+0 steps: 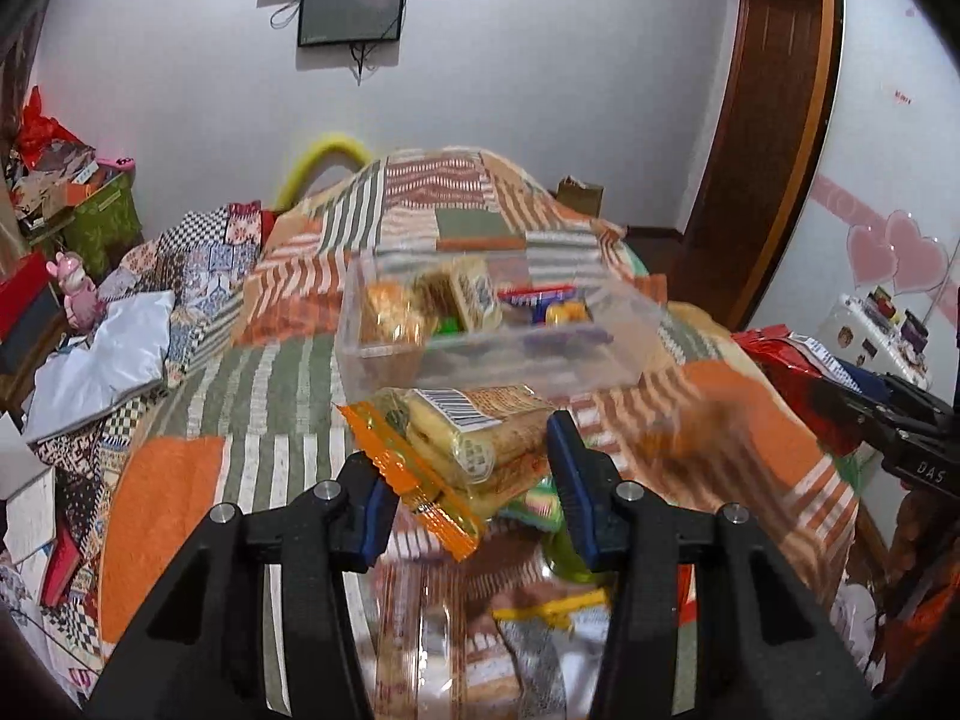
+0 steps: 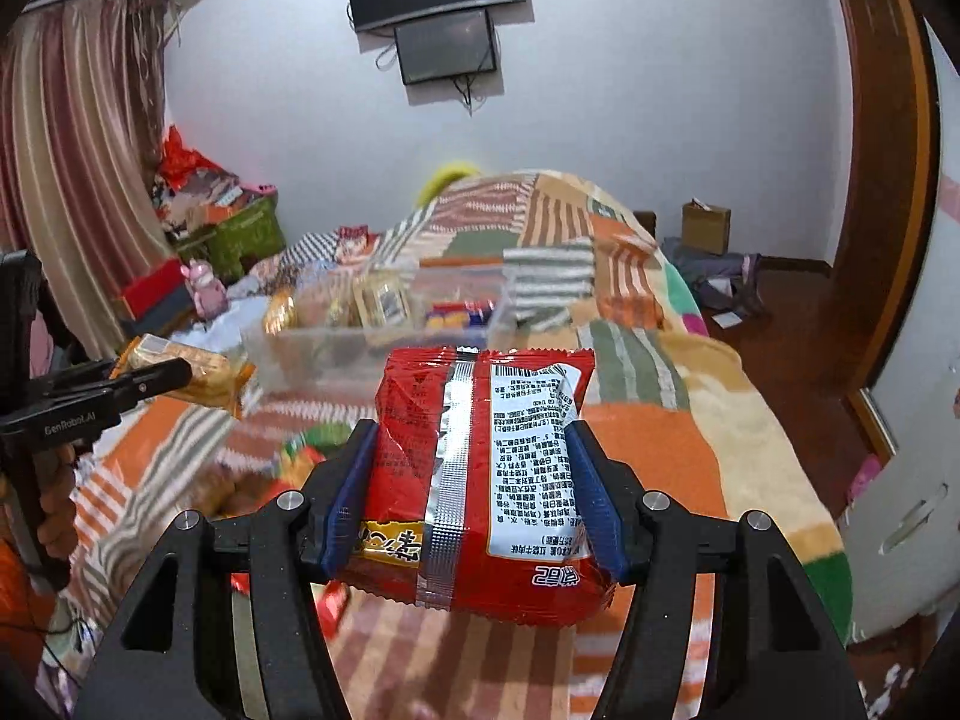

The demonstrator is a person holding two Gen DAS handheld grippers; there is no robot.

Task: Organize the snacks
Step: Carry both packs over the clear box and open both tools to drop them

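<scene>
My left gripper (image 1: 468, 480) is shut on an orange-edged pack of biscuits (image 1: 456, 444) and holds it above the bed, just short of a clear plastic box (image 1: 492, 354) that holds several snacks. My right gripper (image 2: 471, 468) is shut on a red snack bag (image 2: 480, 480), held above the bedspread in front of the same clear box (image 2: 372, 342). The left gripper with its biscuit pack (image 2: 186, 372) shows at the left of the right wrist view. The right gripper's body (image 1: 912, 438) and red bag (image 1: 780, 354) show at the right of the left wrist view.
A patchwork bedspread (image 1: 288, 390) covers the bed. More loose snack packs (image 1: 558, 606) lie on it below my left gripper. Clutter, boxes and a pink toy (image 1: 78, 294) stand at the left. A wooden door frame (image 1: 774, 120) and a floor with clothes (image 2: 726, 282) are at the right.
</scene>
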